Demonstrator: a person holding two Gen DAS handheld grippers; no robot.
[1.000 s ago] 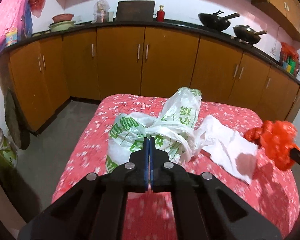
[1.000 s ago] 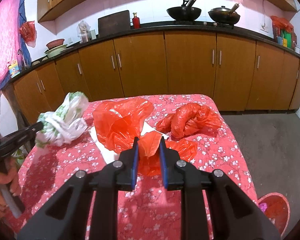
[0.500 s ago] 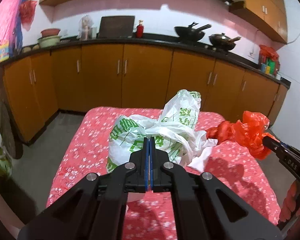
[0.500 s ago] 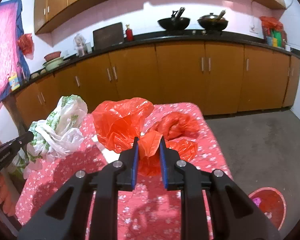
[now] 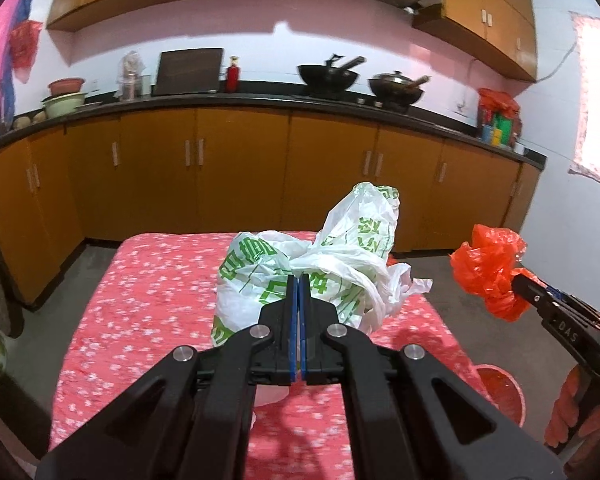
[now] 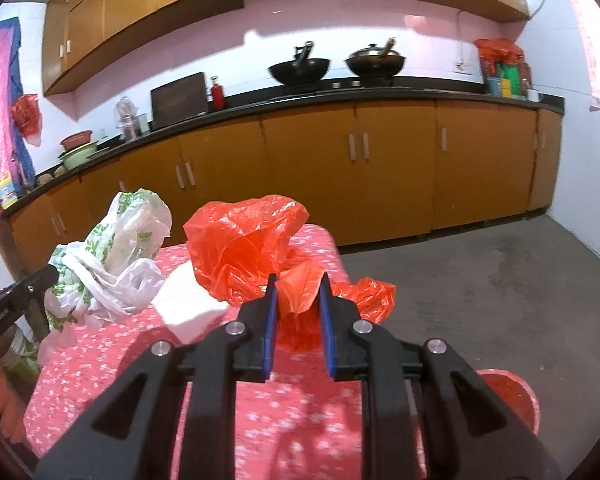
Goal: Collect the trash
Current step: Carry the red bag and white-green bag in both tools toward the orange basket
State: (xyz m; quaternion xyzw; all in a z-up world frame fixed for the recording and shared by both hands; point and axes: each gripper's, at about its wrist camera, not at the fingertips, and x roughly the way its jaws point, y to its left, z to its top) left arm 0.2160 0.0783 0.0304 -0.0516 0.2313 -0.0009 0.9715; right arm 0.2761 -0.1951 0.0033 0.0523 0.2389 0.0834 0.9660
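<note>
My left gripper point(image 5: 299, 280) is shut on a white plastic bag with green print point(image 5: 320, 264) and holds it above the table with the red flowered cloth point(image 5: 148, 304). The bag and left gripper also show at the left of the right wrist view point(image 6: 108, 264). My right gripper point(image 6: 298, 284) is shut on a crumpled red plastic bag point(image 6: 244, 248), lifted above the table's right edge. That red bag shows at the right of the left wrist view point(image 5: 488, 268). A red bin point(image 6: 512, 396) stands on the floor to the right of the table.
A white sheet point(image 6: 188, 304) lies on the table under the bags. Brown kitchen cabinets point(image 5: 240, 176) with a black counter run along the far wall, with woks and bottles on top. Grey floor point(image 6: 480, 280) lies to the right of the table.
Both grippers have risen with their bags, away from the table. The red bag on the right has moved out over the table's right edge, and the red bin has come into view.
</note>
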